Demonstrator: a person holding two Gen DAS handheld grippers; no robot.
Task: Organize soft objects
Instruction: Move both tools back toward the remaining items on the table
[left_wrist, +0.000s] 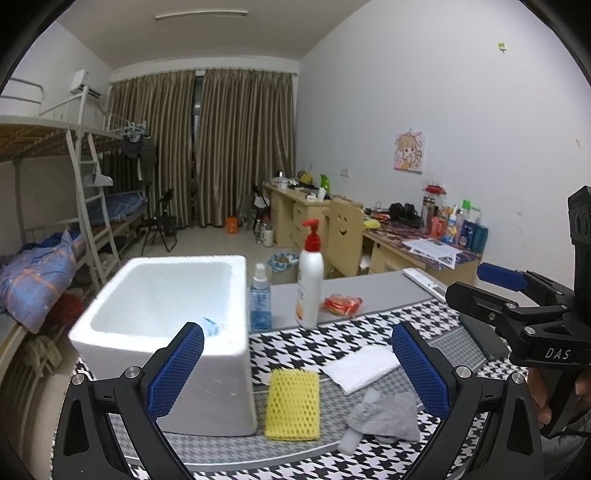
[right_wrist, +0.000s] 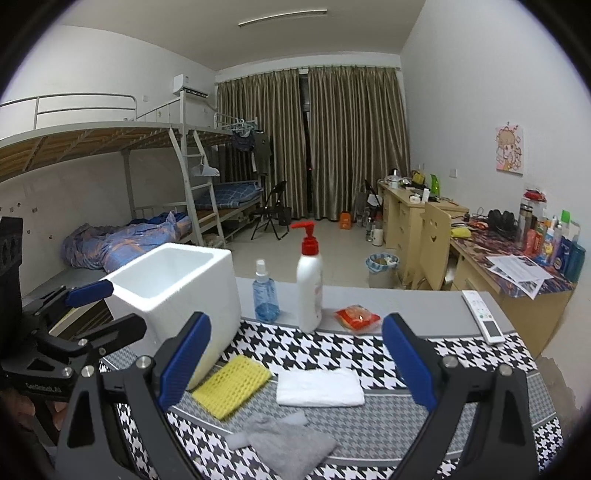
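the left claw hangs above the bench with its blue-padded fingers spread wide and nothing between them. straight ahead between its fingers lies the flat yellow mesh sponge, and just right of that, near the right finger, the crumpled grey cloth with the folded white towel just beyond it. behind the left finger stands the white foam box, touching or nearly touching the sponge's edge; something pale blue lies inside it.

the right claw is likewise wide apart and holds nothing. between its fingers sits the white towel, the grey cloth nearer the claw, the yellow sponge toward its left finger, beside the foam box. all three soft things rest on the black-and-white houndstooth mat.

farther out, past the mat's edge, stand a clear blue spray bottle and a white pump bottle with a red top, with a red snack packet to their right. a white remote control lies well off to the right.
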